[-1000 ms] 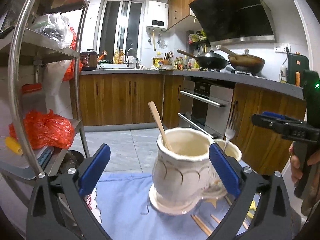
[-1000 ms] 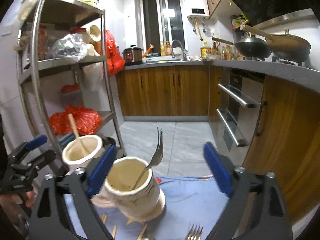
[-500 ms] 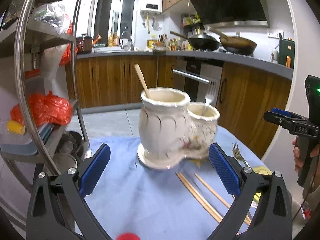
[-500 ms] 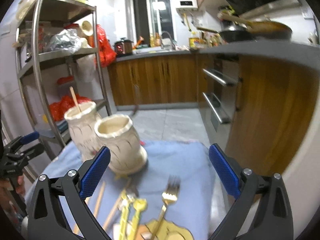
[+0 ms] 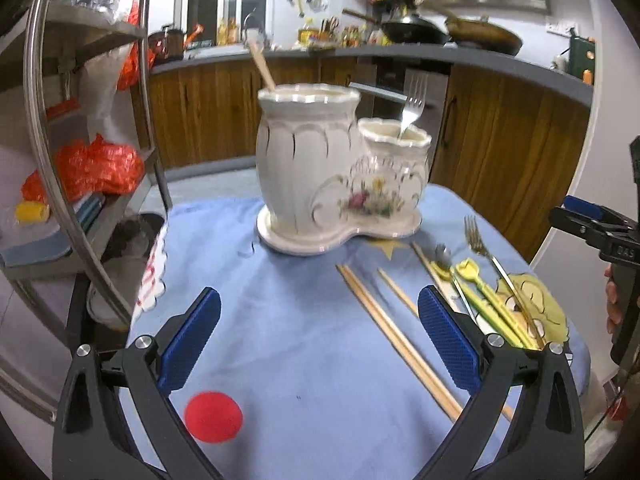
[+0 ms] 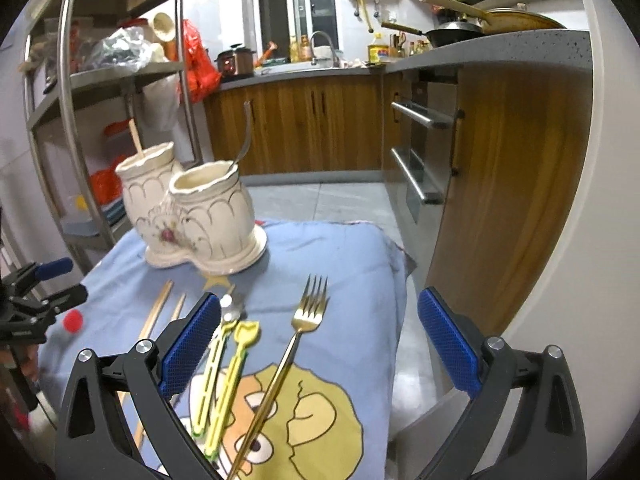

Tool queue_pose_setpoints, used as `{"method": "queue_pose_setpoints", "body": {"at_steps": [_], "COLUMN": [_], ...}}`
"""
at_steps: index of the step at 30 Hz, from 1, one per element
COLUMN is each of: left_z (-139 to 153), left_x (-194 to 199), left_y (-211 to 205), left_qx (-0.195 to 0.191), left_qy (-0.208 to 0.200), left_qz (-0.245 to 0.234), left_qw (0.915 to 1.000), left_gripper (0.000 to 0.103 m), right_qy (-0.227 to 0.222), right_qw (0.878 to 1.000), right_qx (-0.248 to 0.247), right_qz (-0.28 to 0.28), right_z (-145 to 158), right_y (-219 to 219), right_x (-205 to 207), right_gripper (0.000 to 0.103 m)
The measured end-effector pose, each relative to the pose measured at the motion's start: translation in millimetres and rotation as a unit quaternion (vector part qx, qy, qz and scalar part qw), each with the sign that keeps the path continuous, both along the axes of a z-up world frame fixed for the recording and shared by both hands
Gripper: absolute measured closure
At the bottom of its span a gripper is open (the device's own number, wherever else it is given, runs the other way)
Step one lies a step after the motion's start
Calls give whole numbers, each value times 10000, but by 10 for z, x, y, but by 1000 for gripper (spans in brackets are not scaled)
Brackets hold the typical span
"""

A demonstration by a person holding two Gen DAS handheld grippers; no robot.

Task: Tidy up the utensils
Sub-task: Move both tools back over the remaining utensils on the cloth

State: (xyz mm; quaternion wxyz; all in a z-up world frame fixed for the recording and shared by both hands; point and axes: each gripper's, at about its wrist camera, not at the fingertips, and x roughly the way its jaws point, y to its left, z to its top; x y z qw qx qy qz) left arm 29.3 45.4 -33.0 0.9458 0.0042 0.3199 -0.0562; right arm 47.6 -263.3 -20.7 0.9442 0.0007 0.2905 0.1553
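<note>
A white double ceramic utensil holder (image 5: 336, 176) stands on the blue cloth; it also shows in the right wrist view (image 6: 192, 212). Its tall pot holds a wooden utensil (image 5: 262, 66), its short pot a silver fork (image 5: 412, 104). Wooden chopsticks (image 5: 392, 332), a gold fork (image 6: 288, 348) and two yellow-handled utensils (image 6: 228, 376) lie loose on the cloth. My left gripper (image 5: 320, 340) is open and empty, above the cloth in front of the holder. My right gripper (image 6: 320, 344) is open and empty, over the gold fork.
A red ball (image 5: 213, 416) lies on the cloth near my left gripper. A metal shelf rack (image 5: 80, 160) stands left of the table. Wooden kitchen cabinets (image 6: 500, 184) and an oven are to the right. The cloth edge (image 6: 394, 320) drops off at the right.
Both grippers have pulled back and away from the holder and now look down on the cloth. The loose utensils have come into view. Both stay open.
</note>
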Motion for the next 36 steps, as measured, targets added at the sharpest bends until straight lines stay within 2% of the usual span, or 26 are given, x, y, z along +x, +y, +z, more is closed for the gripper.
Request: {"method": "queue_pose_setpoints", "body": {"at_steps": [10,17,24,29,36], "left_z": [-172,-287,-419,-499,-497], "left_x": [91,155,223,240,235], "left_y": [-98,-148,-229,-302,-260], "left_qx": [82,150,53,321,316], "left_qy": [442,721,1084,1202,1231], "left_qz": [146,219,247,315,441], "left_qw": [9989,9970,9938,9917,9909], "left_gripper": [6,6,6,6,6], "right_qy": [369,240,479,486,513], "right_qw": [9992,9990,9985,9982,9977], "right_qx": [87,-326,-186,-308,-348], "right_qz": [108,185,200,195,276], "right_z": [-142,-208,-287,-311,-334], "right_y": [43,156,144,183,215], "right_x": [39,10,42,37,30], "right_gripper": [5,5,5,5,5]}}
